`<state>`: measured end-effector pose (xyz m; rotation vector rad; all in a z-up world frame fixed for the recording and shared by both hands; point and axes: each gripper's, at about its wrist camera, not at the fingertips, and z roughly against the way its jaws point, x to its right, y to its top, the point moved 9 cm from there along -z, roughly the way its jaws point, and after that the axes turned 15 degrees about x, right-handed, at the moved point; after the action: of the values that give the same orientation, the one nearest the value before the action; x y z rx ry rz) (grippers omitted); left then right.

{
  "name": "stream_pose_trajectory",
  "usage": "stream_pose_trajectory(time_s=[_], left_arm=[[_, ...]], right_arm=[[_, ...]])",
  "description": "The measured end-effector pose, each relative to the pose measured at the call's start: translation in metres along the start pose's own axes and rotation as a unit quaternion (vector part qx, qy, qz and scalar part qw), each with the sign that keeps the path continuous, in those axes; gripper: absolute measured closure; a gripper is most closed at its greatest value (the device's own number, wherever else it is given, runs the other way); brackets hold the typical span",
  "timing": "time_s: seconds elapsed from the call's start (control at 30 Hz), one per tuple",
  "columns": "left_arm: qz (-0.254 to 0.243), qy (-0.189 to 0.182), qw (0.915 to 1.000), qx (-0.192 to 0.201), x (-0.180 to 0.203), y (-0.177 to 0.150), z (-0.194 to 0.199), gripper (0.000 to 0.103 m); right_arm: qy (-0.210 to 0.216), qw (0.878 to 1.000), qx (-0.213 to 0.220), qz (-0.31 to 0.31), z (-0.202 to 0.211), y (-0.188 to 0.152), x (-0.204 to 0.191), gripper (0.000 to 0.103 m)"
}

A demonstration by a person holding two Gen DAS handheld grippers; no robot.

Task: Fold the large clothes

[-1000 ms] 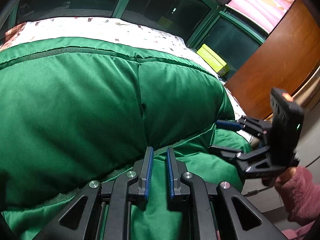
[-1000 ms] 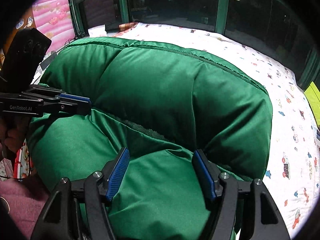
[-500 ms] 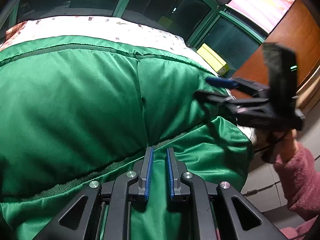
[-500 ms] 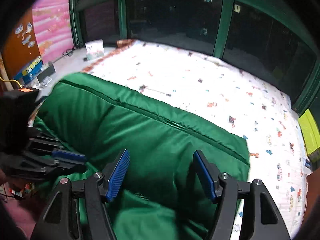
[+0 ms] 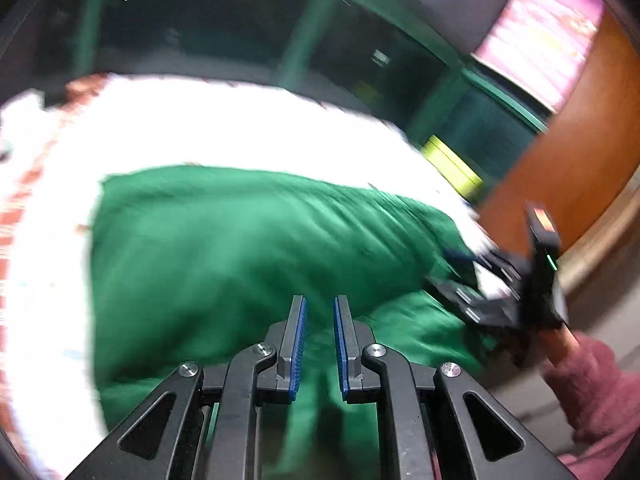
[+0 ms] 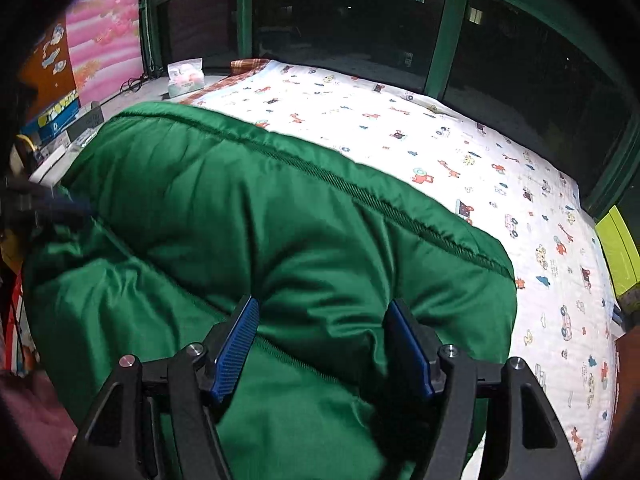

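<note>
Right gripper (image 6: 324,344) wide around green padded coat (image 6: 280,240); left gripper (image 5: 319,344) near-closed.

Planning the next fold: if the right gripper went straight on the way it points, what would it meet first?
Most likely the green padded coat. The right gripper has its jaws spread around a thick fold of it, so the bulging panel lies directly ahead, well before the printed bedsheet. Depth is hard to judge.

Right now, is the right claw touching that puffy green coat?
Touching. In the right wrist view, the right claw has a thick fold of the green coat bulging between its blue pads.
</note>
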<state>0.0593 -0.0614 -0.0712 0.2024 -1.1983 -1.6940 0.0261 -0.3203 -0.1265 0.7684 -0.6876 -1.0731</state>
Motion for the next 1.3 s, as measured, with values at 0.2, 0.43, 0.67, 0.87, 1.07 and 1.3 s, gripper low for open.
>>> stream_pose_trajectory(time_s=[0.2, 0.43, 0.67, 0.87, 1.07, 1.3], left_arm=[[0.088, 0.088, 0.9920, 0.019, -0.080, 0.023, 0.003, 0.086], [0.116, 0.075, 0.9900, 0.032, -0.088, 0.026, 0.004, 0.086], [0.071, 0.069, 0.9945, 0.032, -0.074, 0.005, -0.004, 0.042], [0.035, 0.089, 0.9953, 0.013, -0.075, -0.001, -0.009, 0.038], [0.054, 0.089, 0.9941, 0.031, -0.086, 0.028, -0.003, 0.035], [0.101, 0.103, 0.9895, 0.016, -0.129, 0.032, -0.019, 0.034]], right_arm=[[0.000, 1.000, 0.006, -0.015, 0.006, -0.010, 0.004, 0.029], [0.011, 0.998, 0.004, -0.064, 0.013, -0.032, 0.003, 0.029], [0.046, 0.996, -0.021, -0.075, 0.024, -0.038, 0.003, 0.028], [0.069, 0.988, -0.032, -0.135, 0.037, -0.014, 0.031, 0.027], [0.047, 0.985, -0.015, -0.165, 0.023, 0.007, 0.073, 0.020], [0.048, 0.980, -0.037, -0.191, -0.021, -0.009, 0.105, 0.006]])
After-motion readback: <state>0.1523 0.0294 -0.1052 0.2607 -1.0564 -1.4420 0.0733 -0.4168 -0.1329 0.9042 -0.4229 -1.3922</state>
